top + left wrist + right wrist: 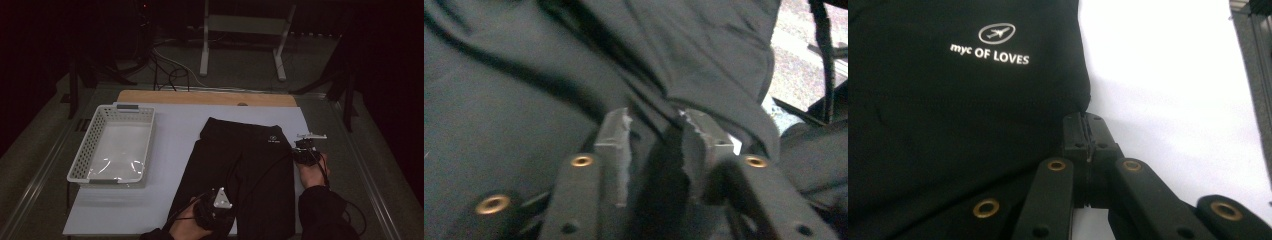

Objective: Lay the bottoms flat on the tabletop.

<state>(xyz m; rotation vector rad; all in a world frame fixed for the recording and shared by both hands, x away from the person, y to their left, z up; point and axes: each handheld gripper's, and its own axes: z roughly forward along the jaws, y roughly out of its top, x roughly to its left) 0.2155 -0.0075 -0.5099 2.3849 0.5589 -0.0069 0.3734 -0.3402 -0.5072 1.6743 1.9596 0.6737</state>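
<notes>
At the worktop's near edge the left gripper [655, 150] stands part-open over the black shorts [245, 175], hems cut off below. Toward the right edge, the right gripper [1087, 131] pinches the shorts' side seam, the fabric between its jaws hidden.

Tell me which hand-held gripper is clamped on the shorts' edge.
The right hand-held gripper, jaws shut on the black shorts below the logo; the left hand-held gripper shows a gap.
</notes>
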